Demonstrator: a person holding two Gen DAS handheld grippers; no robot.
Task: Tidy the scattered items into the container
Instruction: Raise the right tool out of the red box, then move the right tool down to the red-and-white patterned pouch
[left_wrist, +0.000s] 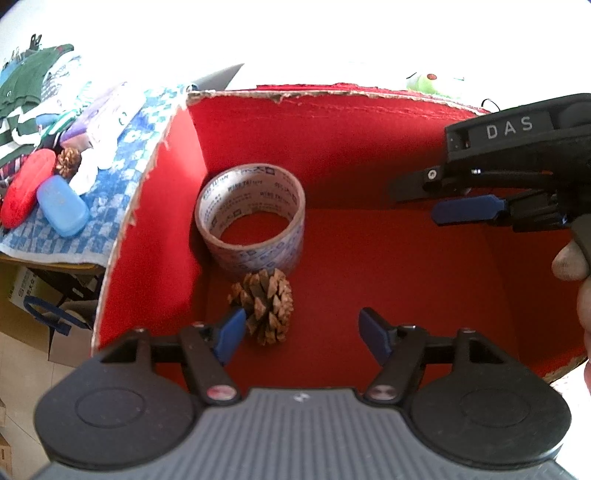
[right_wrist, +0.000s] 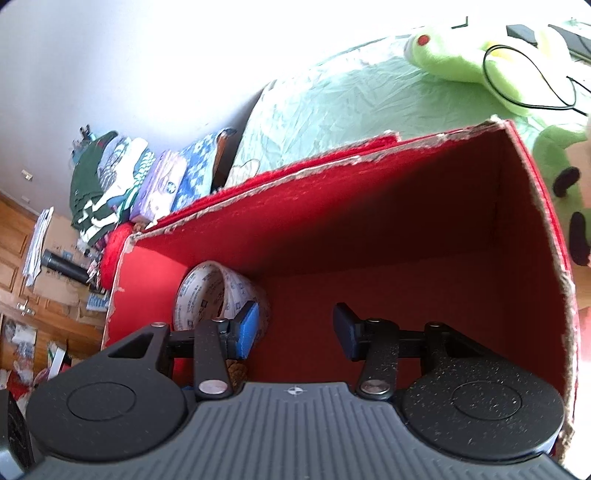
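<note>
A pine cone (left_wrist: 264, 306) is seen on the floor of the red box (left_wrist: 369, 140), lower centre of the left view, just below a tape roll (left_wrist: 251, 218) near the left wall; the box's right half is left bare. The left gripper (left_wrist: 301, 334) is held with jaws apart, the cone touched by neither, and the right gripper (right_wrist: 293, 328) is likewise parted and empty. Outside the frayed left rim, a second cone (left_wrist: 67, 161), a red case (left_wrist: 26, 188) and a blue case (left_wrist: 62, 205) are left on the checked cloth (left_wrist: 110, 184).

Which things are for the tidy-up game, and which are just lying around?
For the job: red box; tape roll and pine cone already inside; outside it, second pine cone, red case, blue case.

Just lying about: folded clothes, green plush toy, black cable.
</note>
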